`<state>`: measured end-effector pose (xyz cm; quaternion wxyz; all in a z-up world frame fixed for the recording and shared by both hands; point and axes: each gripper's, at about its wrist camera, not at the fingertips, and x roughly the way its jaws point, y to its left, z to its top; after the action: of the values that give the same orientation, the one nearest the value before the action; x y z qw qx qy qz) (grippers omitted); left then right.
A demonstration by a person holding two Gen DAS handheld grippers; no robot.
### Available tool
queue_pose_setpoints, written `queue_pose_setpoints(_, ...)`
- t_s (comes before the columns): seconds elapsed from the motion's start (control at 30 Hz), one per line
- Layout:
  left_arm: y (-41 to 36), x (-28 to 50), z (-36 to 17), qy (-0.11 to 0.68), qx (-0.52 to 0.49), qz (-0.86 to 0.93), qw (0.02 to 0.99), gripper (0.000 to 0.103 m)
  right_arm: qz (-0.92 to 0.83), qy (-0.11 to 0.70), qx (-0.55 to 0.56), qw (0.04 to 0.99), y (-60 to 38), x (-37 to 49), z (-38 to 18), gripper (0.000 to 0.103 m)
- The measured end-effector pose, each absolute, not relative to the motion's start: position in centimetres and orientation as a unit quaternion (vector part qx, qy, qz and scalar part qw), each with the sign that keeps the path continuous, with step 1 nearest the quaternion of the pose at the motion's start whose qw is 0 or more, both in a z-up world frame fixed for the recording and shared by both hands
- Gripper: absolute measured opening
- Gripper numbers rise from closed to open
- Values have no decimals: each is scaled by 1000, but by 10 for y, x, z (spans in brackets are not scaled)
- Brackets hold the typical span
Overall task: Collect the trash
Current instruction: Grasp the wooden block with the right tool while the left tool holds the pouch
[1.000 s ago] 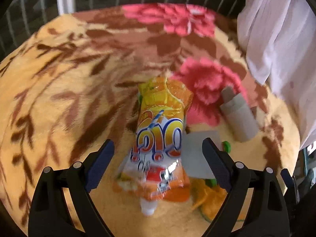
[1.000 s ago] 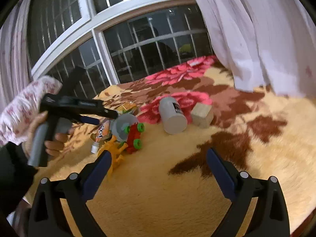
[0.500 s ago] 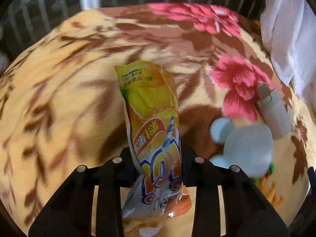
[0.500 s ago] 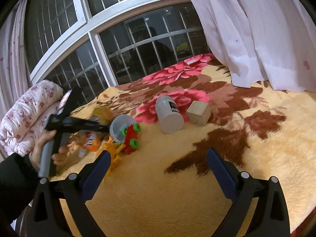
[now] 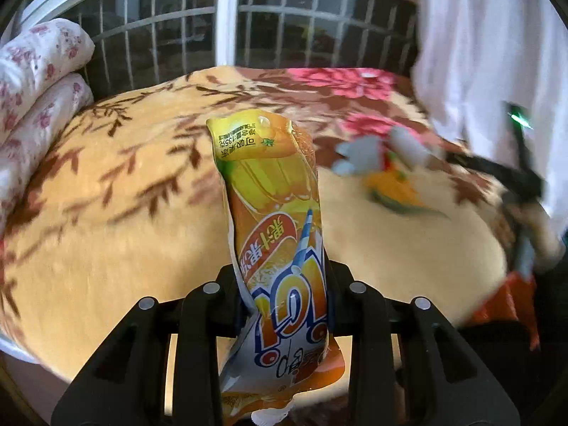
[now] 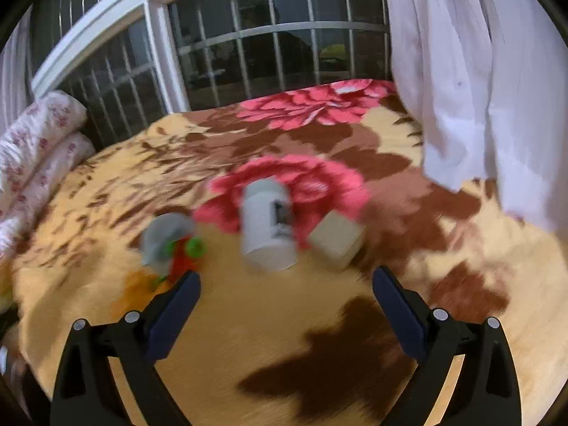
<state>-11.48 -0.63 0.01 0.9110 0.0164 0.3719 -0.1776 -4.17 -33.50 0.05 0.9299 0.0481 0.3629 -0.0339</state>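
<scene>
The orange drink pouch [image 5: 280, 248] stands with its long axis upright in the left wrist view, its sealed yellow end pointing up and away from us, its crumpled lower end hanging below the fingers. Beneath it we see a bed covered by a plush floral blanket [image 5: 106, 230], a barred window [image 5: 220, 28] behind, a white curtain [image 5: 490, 53] to the right and a rolled floral quilt [image 5: 32, 81] to the left. The left hand-held gripper [image 5: 280, 301] is clenched on the pouch's lower half. The right hand-held gripper [image 6: 284, 301] hangs released above the blanket, near a blurred white bottle [image 6: 268, 227], a wooden block [image 6: 335, 239] and a toy car [image 6: 177, 245].
</scene>
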Motion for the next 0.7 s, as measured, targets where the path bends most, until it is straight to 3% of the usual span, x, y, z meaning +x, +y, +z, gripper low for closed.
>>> queue_pose_setpoints(0.1,-3,-150,-13,381,20,-215,899,31,-74,381,39,921,-356,-26,-3,95)
queue_pose_setpoints(0.33,-9,-183,-44,424,11,-280,861,31,-82,455,23,887,-364,27,-28,77)
queue_pose_setpoints(0.4,-16,-190,-45,418,27,-287,862,31,-82,479,26,873,-365,44,-39,66)
queue_pose_setpoints(0.43,-20,-192,-46,416,34,-288,862,31,-80,495,34,864,-367,50,-46,50)
queue_pose_setpoints(0.7,-26,-203,-65,430,44,-290,854,31,-90,468,69,876,-365,24,-35,47)
